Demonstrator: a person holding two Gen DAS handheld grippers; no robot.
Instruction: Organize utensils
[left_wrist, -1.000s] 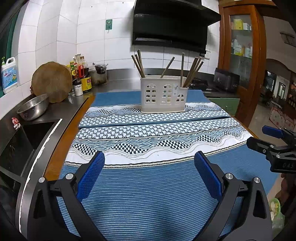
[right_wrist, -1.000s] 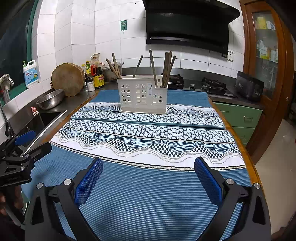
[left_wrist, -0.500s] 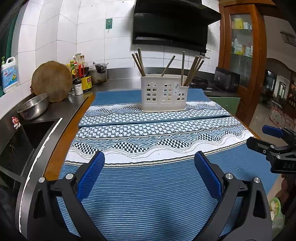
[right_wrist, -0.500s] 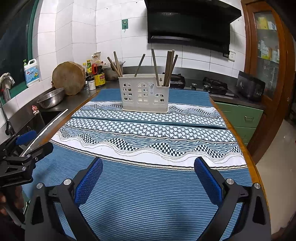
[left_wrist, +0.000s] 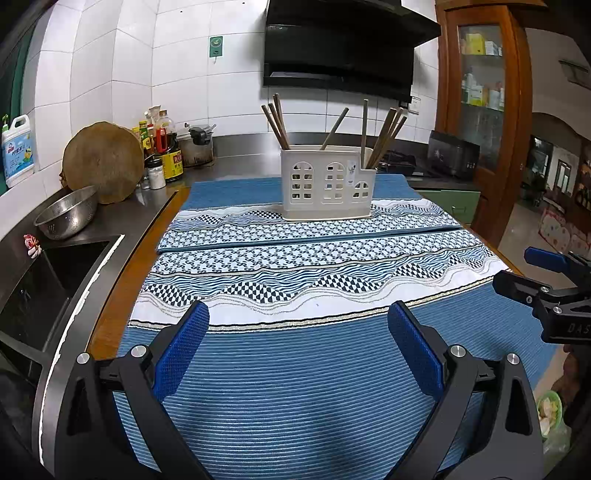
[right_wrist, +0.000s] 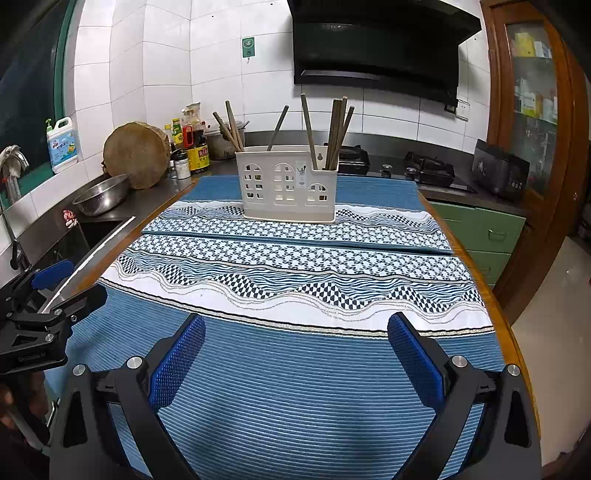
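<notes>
2 grippers, left gripper (left_wrist: 298, 345) and right gripper (right_wrist: 296, 356), hang wide open and empty over the near blue mat (left_wrist: 303, 387), chopsticks (left_wrist: 384, 136) scattered across white holder (left_wrist: 327, 184) compartments at far end; approach high, pinch 1 stick near top, lift straight.

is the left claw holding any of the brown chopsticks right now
No, the left claw is open and empty above the blue striped mat, while the brown chopsticks stand in the white plastic holder.

Chopsticks (left_wrist: 384, 136) in utensil holder (left_wrist: 327, 184) on far mat (left_wrist: 236, 227) — colander (left_wrist: 68, 212) and sink (left_wrist: 40, 280) left, stove (right_wrist: 430, 173) behind.
</notes>
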